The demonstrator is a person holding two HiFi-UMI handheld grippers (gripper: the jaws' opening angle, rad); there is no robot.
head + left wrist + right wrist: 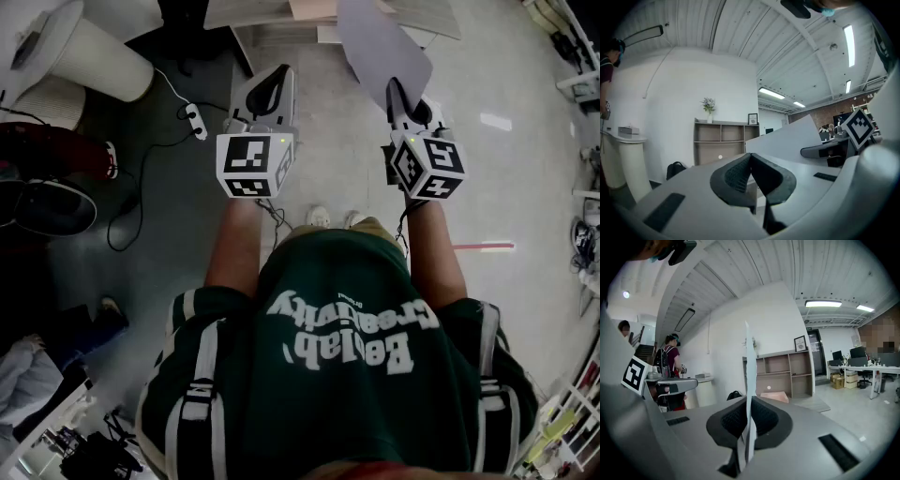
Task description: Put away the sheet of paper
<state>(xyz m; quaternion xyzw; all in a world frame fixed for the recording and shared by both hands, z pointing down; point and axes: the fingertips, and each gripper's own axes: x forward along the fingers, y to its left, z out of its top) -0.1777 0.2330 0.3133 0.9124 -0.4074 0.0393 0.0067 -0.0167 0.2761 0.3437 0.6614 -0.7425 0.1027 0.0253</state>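
Right gripper view – right tool (750, 398) clamps paper (751, 364) edge-on, head view shows its face, left tool (751, 159) closed, empty.

From the head view, the sheet of paper (384, 47) stood between the jaws of the right hand-held gripper (397, 94) at one o'clock, reaching forward past its tips. The left hand-held gripper (272, 86) was level beside it at eleven o'clock, apart from the sheet. A shelf unit (785, 376) stood ahead, beyond the sheet. A power strip (195, 120) lay on the floor (525, 187) just left of the left hand-held gripper. A round counter (94, 52) stood at ten o'clock.
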